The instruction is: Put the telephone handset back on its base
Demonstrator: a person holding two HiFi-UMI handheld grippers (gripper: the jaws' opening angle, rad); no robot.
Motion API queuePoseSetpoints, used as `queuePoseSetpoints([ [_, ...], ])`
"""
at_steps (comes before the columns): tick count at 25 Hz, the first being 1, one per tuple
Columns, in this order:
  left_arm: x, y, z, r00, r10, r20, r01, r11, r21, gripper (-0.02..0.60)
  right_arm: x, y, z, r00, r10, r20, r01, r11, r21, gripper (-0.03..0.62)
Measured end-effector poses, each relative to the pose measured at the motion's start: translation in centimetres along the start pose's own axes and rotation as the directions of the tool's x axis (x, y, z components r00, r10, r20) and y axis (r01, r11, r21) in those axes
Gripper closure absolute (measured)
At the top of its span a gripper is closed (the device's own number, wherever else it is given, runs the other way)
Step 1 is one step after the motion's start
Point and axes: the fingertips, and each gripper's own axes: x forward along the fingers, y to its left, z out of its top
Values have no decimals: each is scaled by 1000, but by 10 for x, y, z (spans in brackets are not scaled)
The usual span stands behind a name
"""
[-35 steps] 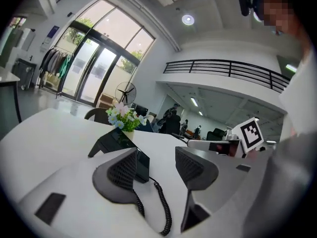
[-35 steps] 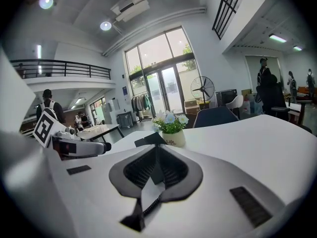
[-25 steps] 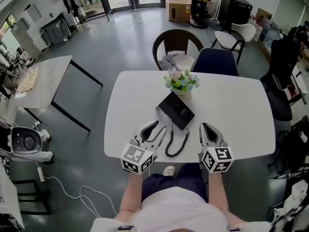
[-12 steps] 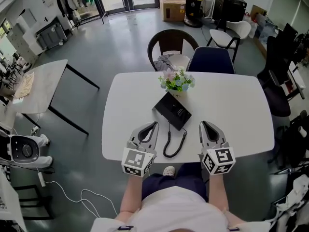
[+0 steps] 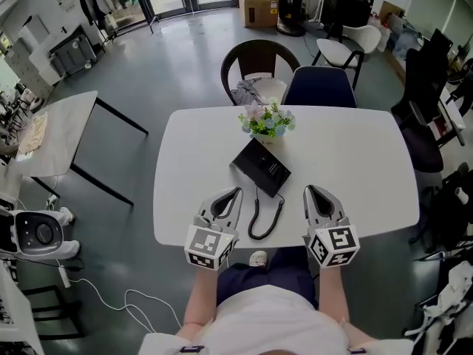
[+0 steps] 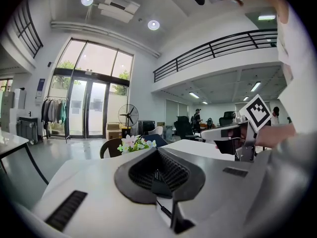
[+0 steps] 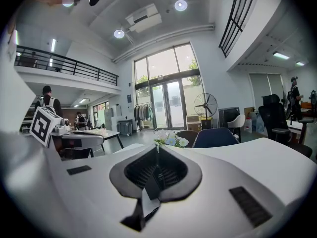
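The black telephone base lies flat in the middle of the white table. Its coiled cord loops toward the near edge. I cannot make out the handset apart from the base. My left gripper rests on the table left of the cord, shut with nothing between its jaws; the left gripper view shows its tips meeting. My right gripper sits right of the cord, also shut and empty, its tips together. Both point toward the base, a short way from it.
A small vase of flowers stands just behind the base. A brown chair and a blue chair are at the far side. Another table stands to the left, with a white machine on the floor.
The left gripper's jaws stood apart one second ago and are now together. Neither hand has shifted noticeably on the table.
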Motion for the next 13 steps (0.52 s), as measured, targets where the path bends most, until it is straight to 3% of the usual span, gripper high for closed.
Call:
queuePoseSetpoints([
  [13,5,1,-7,1000,-1,-9,1,999,-41,566,6,1,-5,1000,20,-20,-20,1000,4,553],
])
